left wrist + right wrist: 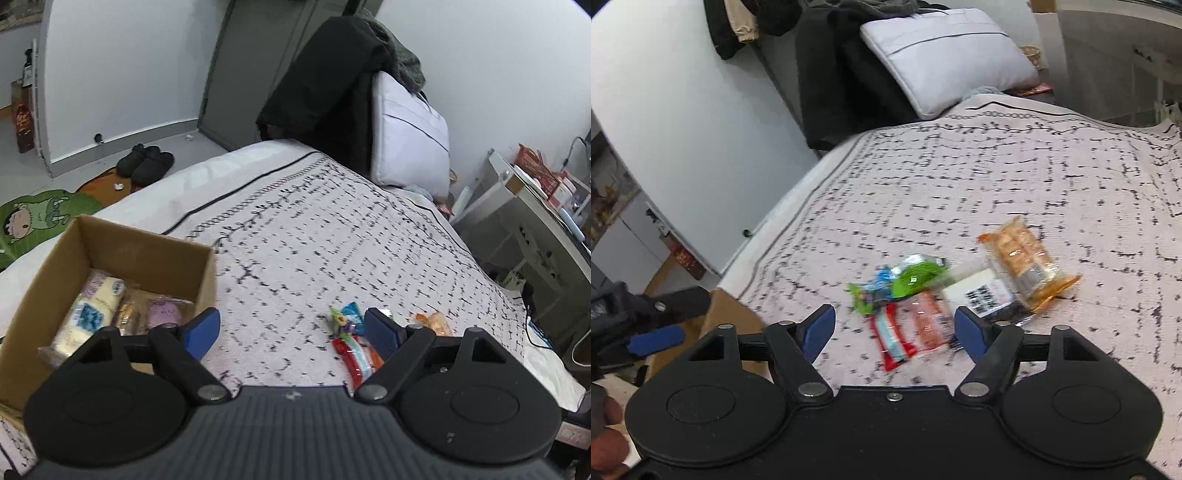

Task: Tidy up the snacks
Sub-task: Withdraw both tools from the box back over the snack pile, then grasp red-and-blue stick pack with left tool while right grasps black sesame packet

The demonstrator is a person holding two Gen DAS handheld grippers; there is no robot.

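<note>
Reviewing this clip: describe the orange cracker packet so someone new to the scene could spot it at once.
On the bed's patterned blanket, a small heap of loose snacks lies ahead of the right gripper. The orange cracker packet sits at the heap's far right edge. Unlike its neighbours, it is clear-fronted with stacked square crackers showing and orange crimped ends.

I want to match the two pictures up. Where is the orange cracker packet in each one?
Left wrist view: the orange cracker packet peeks out low and right of centre, just behind the right blue finger.
Right wrist view: it lies in full sight right of centre, at the far right end of the snack pile.
Shared landmark: the red-and-white packet lying on the blanket.
</note>
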